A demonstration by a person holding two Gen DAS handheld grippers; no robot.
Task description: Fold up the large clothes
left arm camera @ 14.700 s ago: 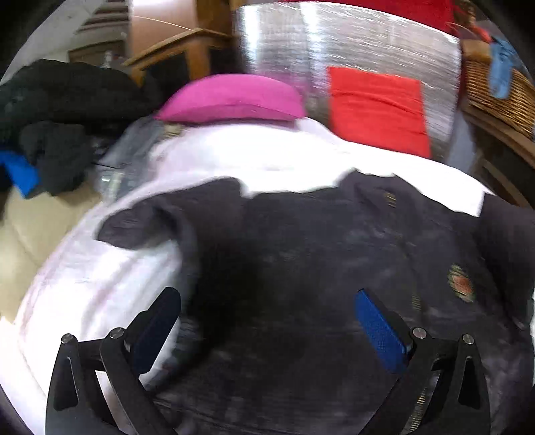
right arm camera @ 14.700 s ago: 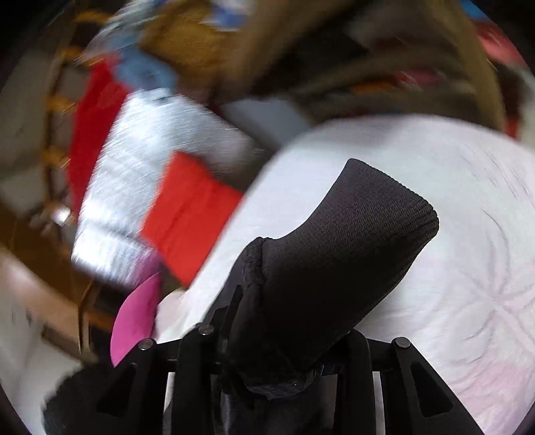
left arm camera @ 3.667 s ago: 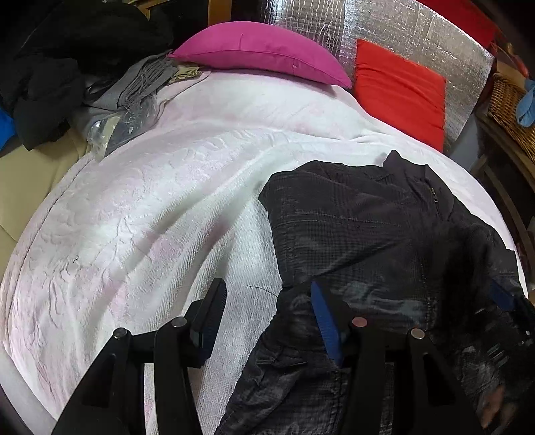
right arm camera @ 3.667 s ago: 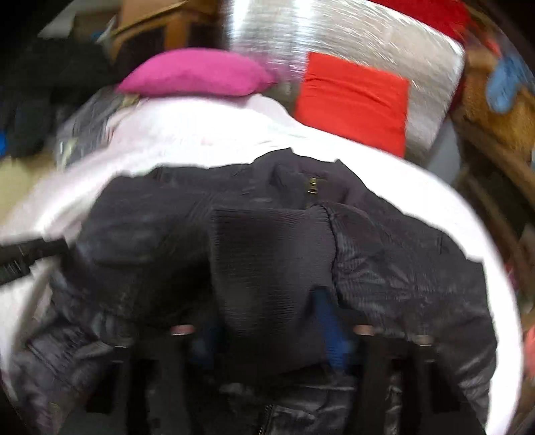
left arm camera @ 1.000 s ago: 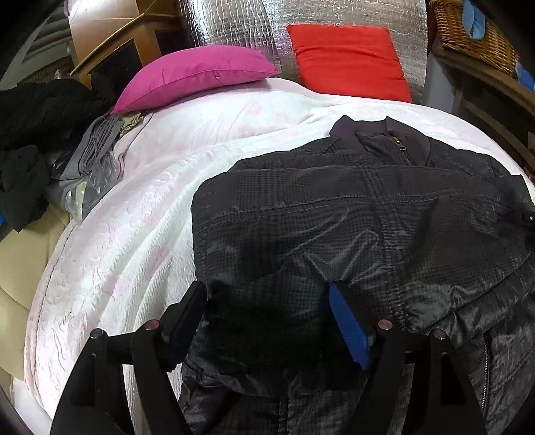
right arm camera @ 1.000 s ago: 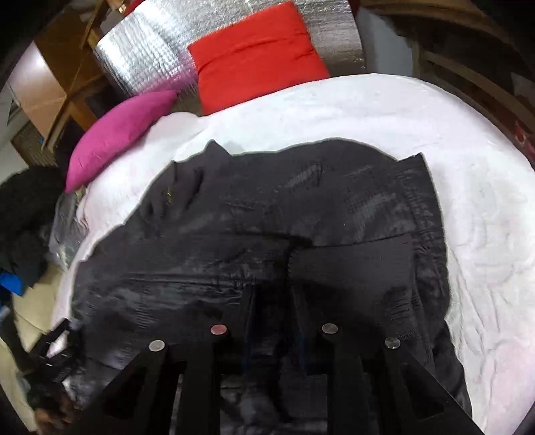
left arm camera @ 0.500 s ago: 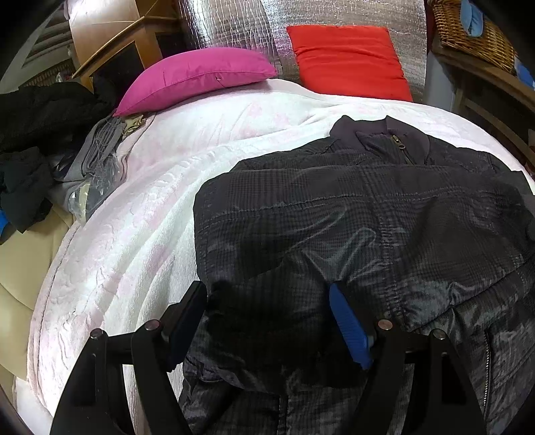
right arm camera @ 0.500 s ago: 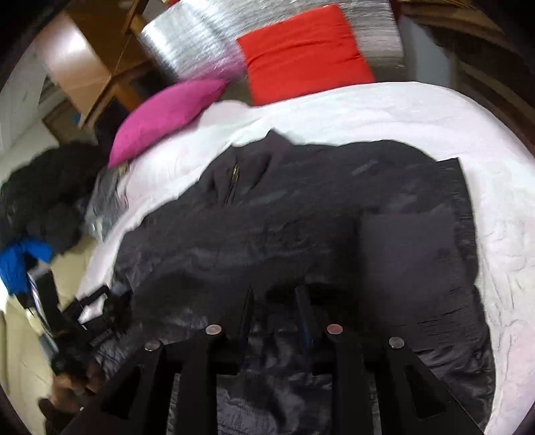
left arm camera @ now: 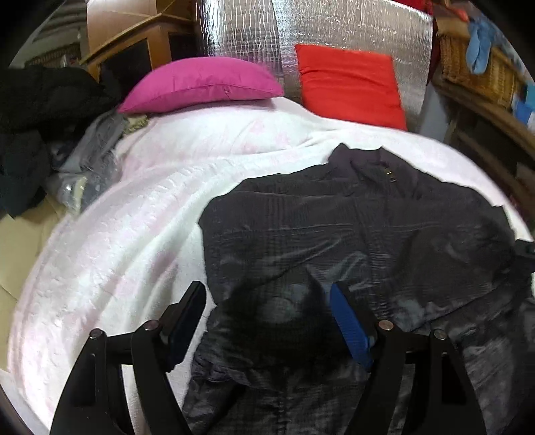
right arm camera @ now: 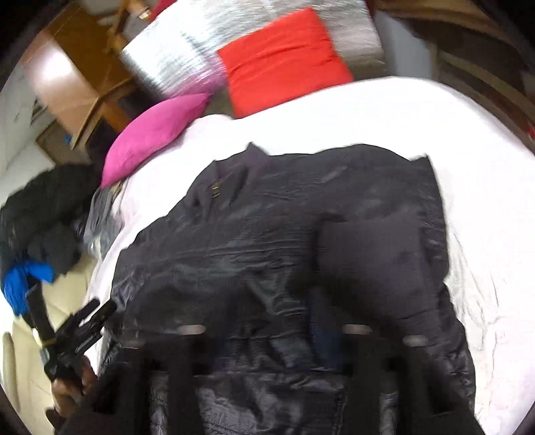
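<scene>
Far left, dark clothes pile & pink pillow. Our left gripper, fingers spread wide, hangs over the near-left edge of the black jacket, which lies flat on the white bedspread. Right gripper is blurred; fingers prob. apart, can't tell for sure. Red pillow far right.

Pink pillow beside red cushion, silver foil panel behind
</scene>
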